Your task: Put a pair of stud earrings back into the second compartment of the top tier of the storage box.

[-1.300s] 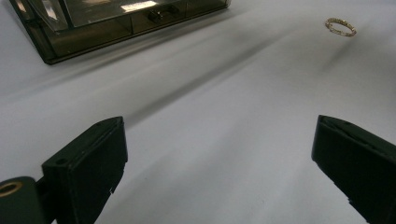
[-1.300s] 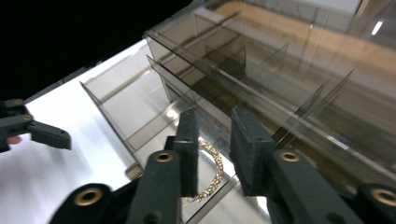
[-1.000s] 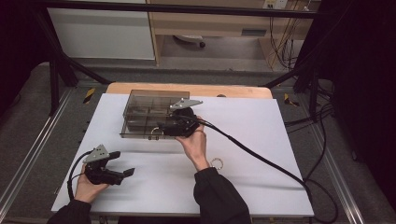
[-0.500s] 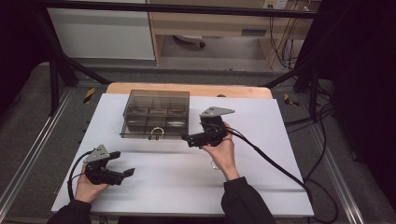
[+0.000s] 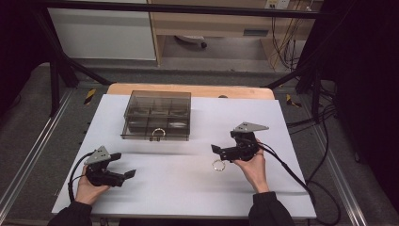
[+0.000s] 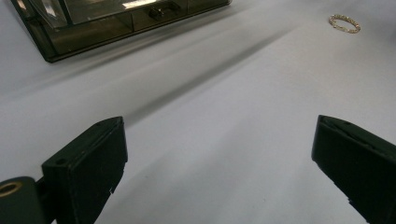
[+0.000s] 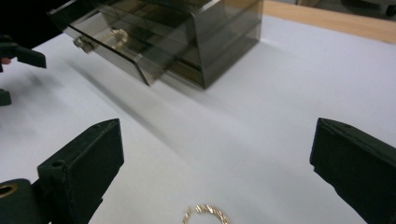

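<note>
The left gripper [image 5: 123, 165] was held low over the near left part of the white counter [image 5: 188, 188], its jaws spread wide with nothing between them. The right gripper [image 5: 217, 151] was held at the right of the counter; its jaws had just been opening and stood spread apart, empty. A small beaded ring-shaped bracelet [image 5: 218, 165] lay flat on the counter just below and before the right gripper, untouched by either jaw. Farther back, well apart from both grippers, a smoked transparent drawer box [image 5: 157, 115] was seen, with a gold ring pull [image 5: 158, 133] at its front and divided compartments inside.
</note>
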